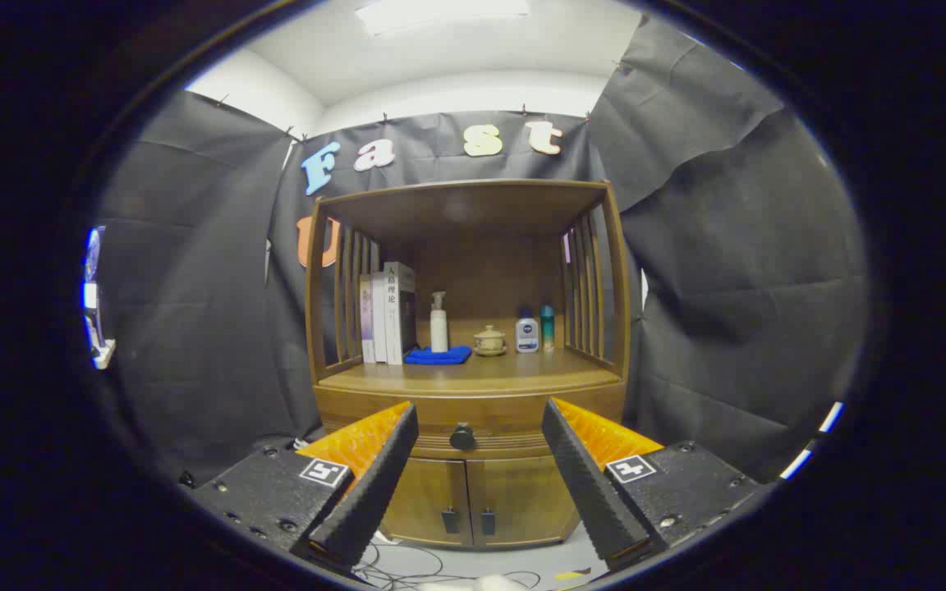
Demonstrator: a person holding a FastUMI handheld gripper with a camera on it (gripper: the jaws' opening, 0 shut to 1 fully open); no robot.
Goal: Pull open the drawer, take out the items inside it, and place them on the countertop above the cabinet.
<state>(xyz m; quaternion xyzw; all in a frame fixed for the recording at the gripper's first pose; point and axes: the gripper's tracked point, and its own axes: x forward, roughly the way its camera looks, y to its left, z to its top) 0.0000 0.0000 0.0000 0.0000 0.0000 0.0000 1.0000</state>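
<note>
The drawer [473,428] sat closed in the front of a wooden cabinet [473,492], its dark round knob [462,436] centred on the drawer face and showing in the gap between the two fingers, well beyond their tips. The gripper [479,410] was spread wide and held nothing, with the left finger [374,484] and the right finger [584,480] standing apart on either side of the knob and touching no part of the cabinet. Below the drawer were two cabinet doors [477,501], each with a small dark handle near the middle seam.

Directly above the drawer lay the countertop [522,373], roofed by a hutch with slatted sides. On it, at the left, stood a row of upright books [387,316]. Just beside them a white pump bottle [438,324] stood upright, and a folded blue cloth [438,355] lay in front of the bottle and the books. Toward the right sat a small lidded ceramic cup [489,340] on a saucer, then a white bottle with a blue label [527,332], and close beside that a slim teal bottle [548,327].

Loose cables [407,566] lay on the floor in front of the cabinet, near the left finger's base. Black cloth hung behind and to both sides of the cabinet.
</note>
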